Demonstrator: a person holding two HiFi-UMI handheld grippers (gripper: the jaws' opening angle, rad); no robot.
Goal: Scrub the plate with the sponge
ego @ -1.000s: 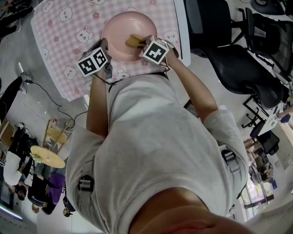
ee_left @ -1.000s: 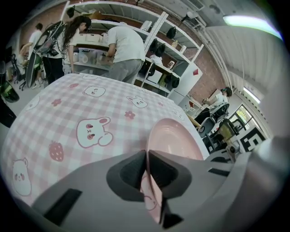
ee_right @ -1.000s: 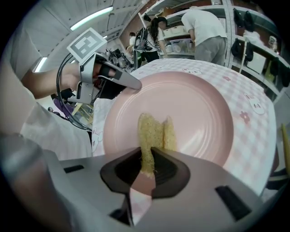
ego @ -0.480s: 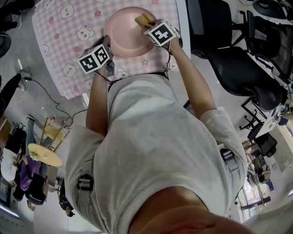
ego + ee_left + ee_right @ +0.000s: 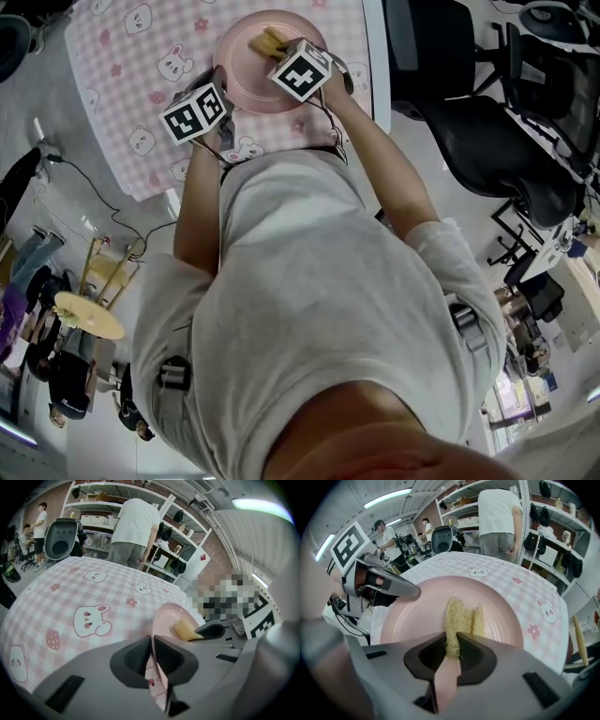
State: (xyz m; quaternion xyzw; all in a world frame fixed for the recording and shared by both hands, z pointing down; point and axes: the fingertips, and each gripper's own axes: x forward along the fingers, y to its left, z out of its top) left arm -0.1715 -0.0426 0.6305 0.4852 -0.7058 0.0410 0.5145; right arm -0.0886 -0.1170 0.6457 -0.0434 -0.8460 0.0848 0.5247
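A pink plate (image 5: 251, 67) lies on the pink checked tablecloth (image 5: 131, 66) near the table's front edge. My left gripper (image 5: 217, 94) is shut on the plate's near-left rim (image 5: 154, 663), with the rim pinched edge-on between its jaws. My right gripper (image 5: 279, 52) is shut on a yellow sponge (image 5: 267, 42), which rests on the plate's inner surface (image 5: 417, 616) toward its far side. In the right gripper view the sponge (image 5: 457, 620) sticks out forward from the jaws, and the left gripper (image 5: 401, 590) shows at the plate's left rim.
The table's right edge (image 5: 378, 66) runs close beside the plate. Black office chairs (image 5: 487, 141) stand to the right on the floor. A person in a white shirt (image 5: 133, 524) stands at shelves beyond the table's far side. The cloth left of the plate carries only printed bunnies.
My right gripper has carried the sponge from the plate's near middle to its far right, then leftward along the far side. The left gripper keeps its hold on the rim.
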